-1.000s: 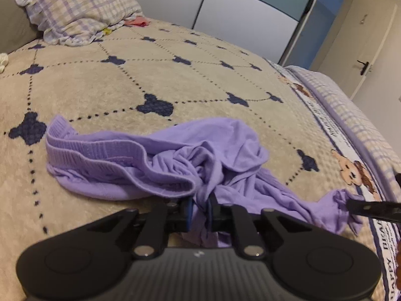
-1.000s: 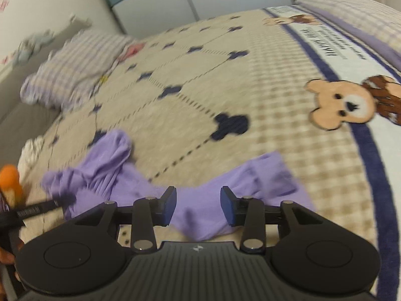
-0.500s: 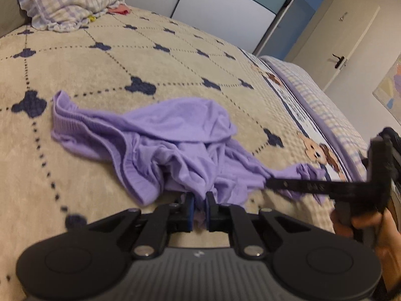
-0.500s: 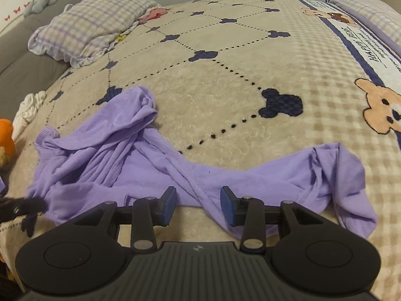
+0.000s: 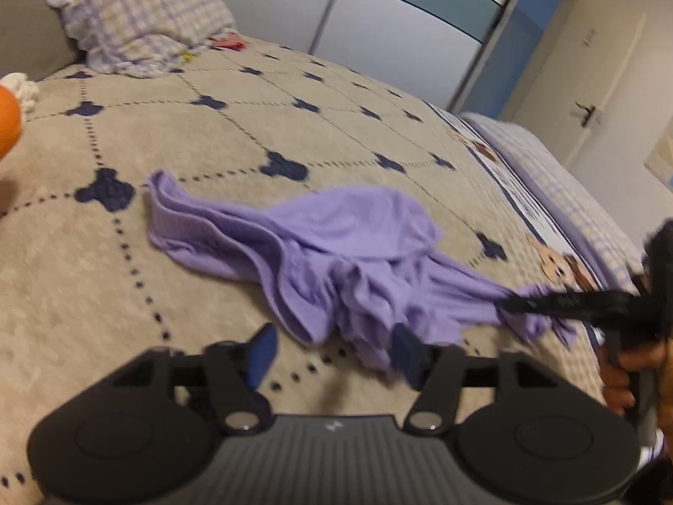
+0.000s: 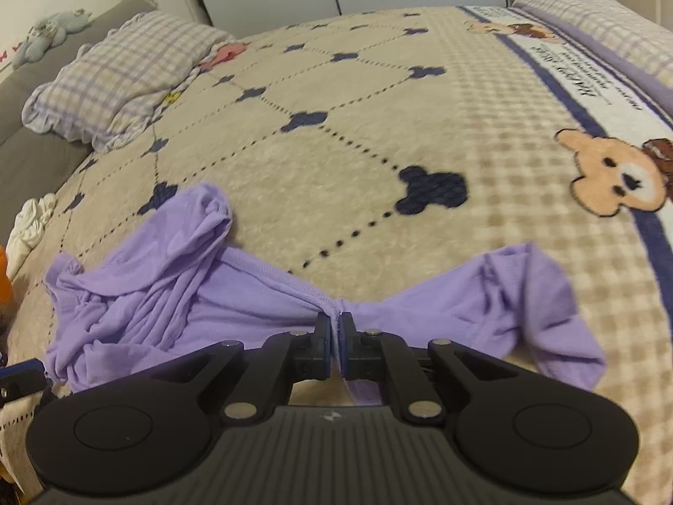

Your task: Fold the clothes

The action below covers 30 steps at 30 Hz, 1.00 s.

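Note:
A crumpled purple garment (image 5: pixel 336 248) lies on the beige bedspread (image 5: pixel 189 134). My left gripper (image 5: pixel 332 347) is open, its fingers spread apart just in front of the garment's near fold, holding nothing. In the right wrist view the garment (image 6: pixel 168 294) stretches across the bed, and my right gripper (image 6: pixel 335 328) is shut on its near edge, pinching a bunch of cloth. The left wrist view shows the right gripper (image 5: pixel 509 304) from the side at the right, clamped on the garment's stretched end, with a hand (image 5: pixel 631 378) holding it.
A checked pillow (image 5: pixel 139 17) lies at the head of the bed, with a small pink item (image 6: pixel 223 54) beside it. White cloth (image 6: pixel 29 227) and an orange object (image 5: pixel 8 118) sit at the left edge. A bear-print border (image 6: pixel 618 176) runs along the right.
My left gripper has let go of the garment and opened. My right gripper, open earlier, has closed on the garment's near edge, and the cloth is pulled taut toward it.

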{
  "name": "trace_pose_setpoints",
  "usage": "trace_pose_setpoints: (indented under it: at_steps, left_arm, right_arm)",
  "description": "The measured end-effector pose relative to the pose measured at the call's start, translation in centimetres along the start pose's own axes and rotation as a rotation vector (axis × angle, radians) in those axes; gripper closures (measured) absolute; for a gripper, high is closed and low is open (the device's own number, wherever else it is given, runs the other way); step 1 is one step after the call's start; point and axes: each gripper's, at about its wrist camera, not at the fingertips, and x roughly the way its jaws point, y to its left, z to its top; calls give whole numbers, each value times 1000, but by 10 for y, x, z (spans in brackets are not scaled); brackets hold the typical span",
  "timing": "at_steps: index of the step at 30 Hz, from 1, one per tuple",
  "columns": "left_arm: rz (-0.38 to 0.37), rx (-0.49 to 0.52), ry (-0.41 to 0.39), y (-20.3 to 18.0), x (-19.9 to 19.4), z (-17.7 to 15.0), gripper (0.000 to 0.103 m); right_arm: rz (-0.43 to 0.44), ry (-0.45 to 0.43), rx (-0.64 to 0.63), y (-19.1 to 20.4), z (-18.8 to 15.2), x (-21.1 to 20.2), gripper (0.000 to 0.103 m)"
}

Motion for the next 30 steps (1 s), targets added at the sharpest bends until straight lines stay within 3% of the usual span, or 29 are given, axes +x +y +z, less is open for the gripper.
trace_pose_setpoints:
  at_steps: [8,11,13,14,18,30]
  left_arm:
    - [59,-199,-1,29,35,15,37]
    - [50,-257,15,32,43,15,63]
    - [47,-252,21,27,44,16,89]
    - [50,-243,22,24,44,17,93]
    - [71,-212,26,15,39,17,98]
    - [-4,-166,47,11,3,11,99]
  right_arm:
    - [-34,-29,19,-20,-3,-19,98]
    - [-48,-38,26,-29,-4,-26,98]
    - [-68,-50,32,-36,-5,-31,98]
    - [-76,-55,34,-40,-6,-34,98]
    - [-115,-73,33,-55,-9,-49,99]
    - [-249,-88,68,-105,-21,-83,99]
